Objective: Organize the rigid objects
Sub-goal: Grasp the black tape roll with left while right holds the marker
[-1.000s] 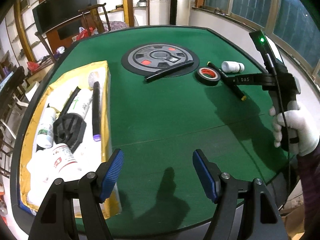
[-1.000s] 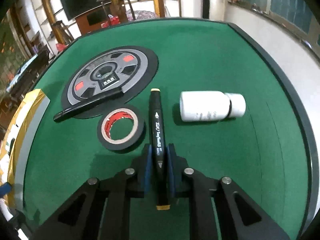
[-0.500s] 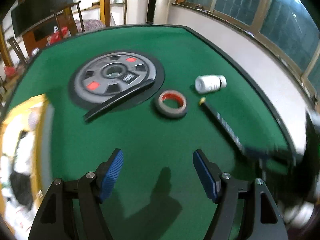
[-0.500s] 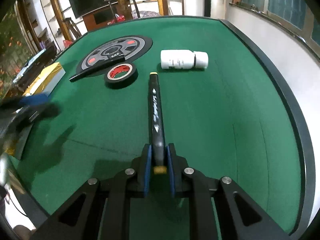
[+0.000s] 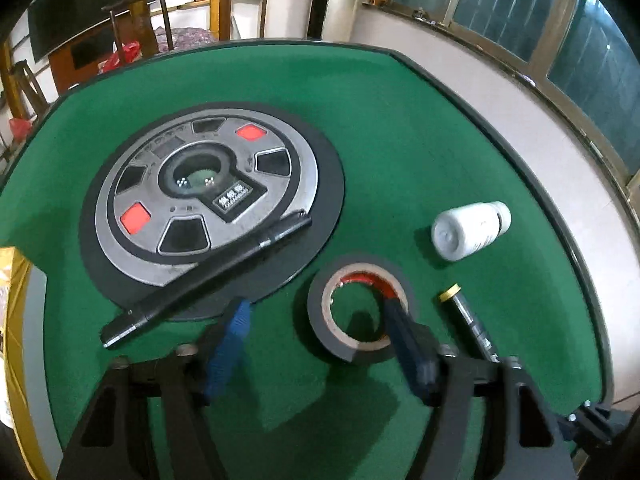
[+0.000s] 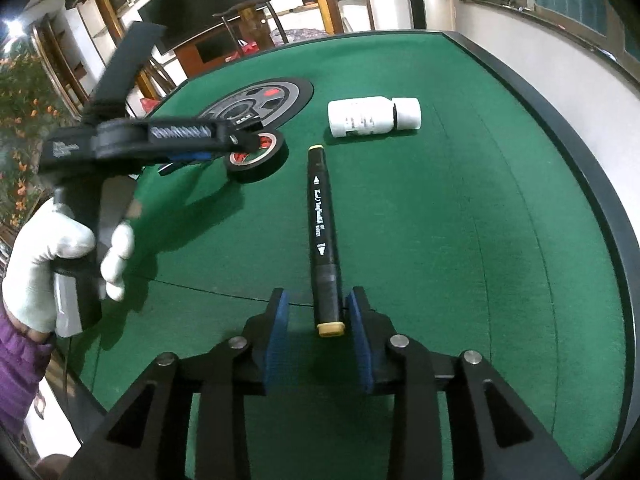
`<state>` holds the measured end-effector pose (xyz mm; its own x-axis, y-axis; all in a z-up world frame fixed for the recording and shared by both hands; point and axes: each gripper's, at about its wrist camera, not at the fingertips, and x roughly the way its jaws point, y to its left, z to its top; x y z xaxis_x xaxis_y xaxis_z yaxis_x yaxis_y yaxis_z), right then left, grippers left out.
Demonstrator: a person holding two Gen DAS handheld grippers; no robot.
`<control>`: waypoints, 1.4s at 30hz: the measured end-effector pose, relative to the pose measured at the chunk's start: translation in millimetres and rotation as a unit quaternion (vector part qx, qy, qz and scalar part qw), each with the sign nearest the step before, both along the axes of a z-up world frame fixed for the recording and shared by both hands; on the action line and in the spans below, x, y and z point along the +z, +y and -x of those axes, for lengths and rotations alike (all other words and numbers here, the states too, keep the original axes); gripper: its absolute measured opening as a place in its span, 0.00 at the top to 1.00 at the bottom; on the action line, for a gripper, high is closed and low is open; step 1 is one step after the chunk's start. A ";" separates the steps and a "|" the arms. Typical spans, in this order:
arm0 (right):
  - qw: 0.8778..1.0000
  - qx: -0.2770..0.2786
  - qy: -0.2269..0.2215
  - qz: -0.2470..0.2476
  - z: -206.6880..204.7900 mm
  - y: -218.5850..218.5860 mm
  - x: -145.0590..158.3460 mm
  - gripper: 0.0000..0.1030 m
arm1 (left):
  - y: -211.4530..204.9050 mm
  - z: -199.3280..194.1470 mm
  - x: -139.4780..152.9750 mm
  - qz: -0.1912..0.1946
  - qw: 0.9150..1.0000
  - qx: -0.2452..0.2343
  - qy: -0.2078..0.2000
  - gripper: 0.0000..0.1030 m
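A roll of black tape (image 5: 360, 312) with a red core lies on the green table (image 5: 380, 128). My left gripper (image 5: 316, 320) is open, its right finger inside the roll's hole, its left finger outside the roll. It also shows in the right wrist view (image 6: 244, 140) at the tape (image 6: 256, 156). A black marker (image 6: 322, 224) with yellow ends lies on the felt. My right gripper (image 6: 316, 320) is open around the marker's near end, the jaws just apart from it. The marker's tip shows in the left wrist view (image 5: 464, 308).
A white bottle (image 5: 472, 230) lies on its side at the right; it also shows in the right wrist view (image 6: 374, 116). A long black pen (image 5: 204, 284) rests across a grey round disc (image 5: 204, 192). A yellow box edge (image 5: 12, 320) is at the far left.
My left gripper swung right and forward from the yellow box to the tape roll. My right gripper pulled the marker back, then opened and let it go on the felt.
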<state>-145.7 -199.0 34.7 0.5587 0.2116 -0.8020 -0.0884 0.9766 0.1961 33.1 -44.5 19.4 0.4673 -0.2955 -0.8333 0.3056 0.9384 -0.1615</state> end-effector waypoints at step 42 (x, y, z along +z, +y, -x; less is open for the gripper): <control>0.994 -0.019 0.005 0.107 -65.4 35.1 -3.8 0.42 | 24.2 83.0 -3.3 -0.050 0.996 -0.034 -0.071 0.40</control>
<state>-80.2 -163.9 30.8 0.5541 0.0143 -0.8323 -0.0492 0.9987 -0.0156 -50.0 -20.3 16.1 0.5641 -0.2490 -0.7873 0.3823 0.9239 -0.0183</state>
